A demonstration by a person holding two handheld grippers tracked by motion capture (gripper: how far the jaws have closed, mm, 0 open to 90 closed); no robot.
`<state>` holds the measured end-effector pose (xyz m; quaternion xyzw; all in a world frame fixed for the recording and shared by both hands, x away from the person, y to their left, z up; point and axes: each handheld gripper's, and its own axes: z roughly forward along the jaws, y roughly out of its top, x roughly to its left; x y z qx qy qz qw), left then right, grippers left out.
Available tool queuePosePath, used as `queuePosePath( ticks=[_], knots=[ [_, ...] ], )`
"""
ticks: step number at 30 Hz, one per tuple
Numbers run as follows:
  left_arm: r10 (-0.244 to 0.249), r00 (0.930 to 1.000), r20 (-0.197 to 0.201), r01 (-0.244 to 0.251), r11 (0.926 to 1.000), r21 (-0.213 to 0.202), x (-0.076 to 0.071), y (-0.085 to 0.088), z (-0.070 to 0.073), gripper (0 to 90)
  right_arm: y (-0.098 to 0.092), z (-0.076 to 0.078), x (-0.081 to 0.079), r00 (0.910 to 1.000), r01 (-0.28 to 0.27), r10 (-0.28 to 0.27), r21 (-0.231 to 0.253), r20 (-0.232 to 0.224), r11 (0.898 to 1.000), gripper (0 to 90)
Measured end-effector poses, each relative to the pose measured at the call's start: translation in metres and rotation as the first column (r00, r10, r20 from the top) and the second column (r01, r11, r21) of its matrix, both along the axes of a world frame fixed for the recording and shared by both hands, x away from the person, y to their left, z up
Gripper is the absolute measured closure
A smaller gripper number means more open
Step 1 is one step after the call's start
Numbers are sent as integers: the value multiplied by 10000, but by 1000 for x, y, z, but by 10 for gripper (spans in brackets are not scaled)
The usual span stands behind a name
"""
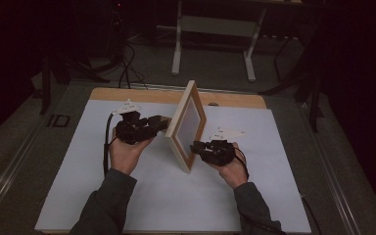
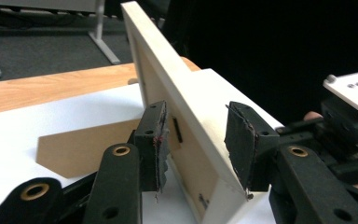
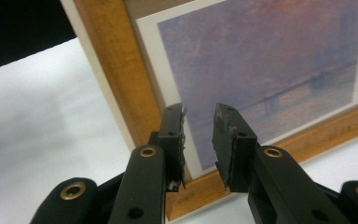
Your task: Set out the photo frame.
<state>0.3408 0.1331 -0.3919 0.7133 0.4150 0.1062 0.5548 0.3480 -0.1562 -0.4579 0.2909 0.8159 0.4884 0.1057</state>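
Note:
A light wooden picture frame (image 1: 188, 122) stands upright on edge on the white sheet (image 1: 254, 196), its print facing right. My left gripper (image 1: 164, 125) is behind it. In the left gripper view the jaws (image 2: 198, 144) are open and straddle the frame's lower corner (image 2: 186, 107), and a gap shows at the right pad (image 2: 240, 140). A brown easel stand (image 2: 84, 149) lies flat behind the frame. My right gripper (image 1: 194, 146) is at the front near the lower corner. Its jaws (image 3: 199, 140) stand slightly open before the print (image 3: 270, 60), with nothing between them.
The white sheet covers a wooden table whose far edge (image 1: 127, 94) shows at the back. Beyond it are a white table base (image 1: 210, 29) and floor cables (image 1: 127, 68). My right gripper's grey plate (image 2: 354, 88) shows at the right of the left gripper view.

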Motion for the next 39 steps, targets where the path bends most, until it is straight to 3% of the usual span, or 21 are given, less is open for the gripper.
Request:
queuePosePath(
  ticks=[3, 13, 19, 23, 39],
  knots=[
    [-114, 9995, -302, 113, 9999, -22, -2, -5, 0, 556, -4, 0, 1, 9999, 119, -119, 57, -10, 9999, 726],
    [-206, 9994, -291, 223, 9979, 610, -9, -24, 0, 482, -11, 0, 0, 9997, 218, -218, 134, -54, 9997, 718],
    [-47, 9997, -235, 80, 9899, 1413, -11, -38, -6, 485, -13, -3, 1, 9997, 230, -229, 164, -96, 9996, 711],
    [124, 9995, -287, -75, 9860, 1666, -11, -43, -10, 503, -13, -2, 0, 9997, 230, -228, 194, -104, 9995, 704],
    [382, 9980, -499, -265, 9756, 2178, -13, -57, -24, 585, -15, -1, 1, 9996, 251, -248, 283, -103, 9993, 695]
  ],
)
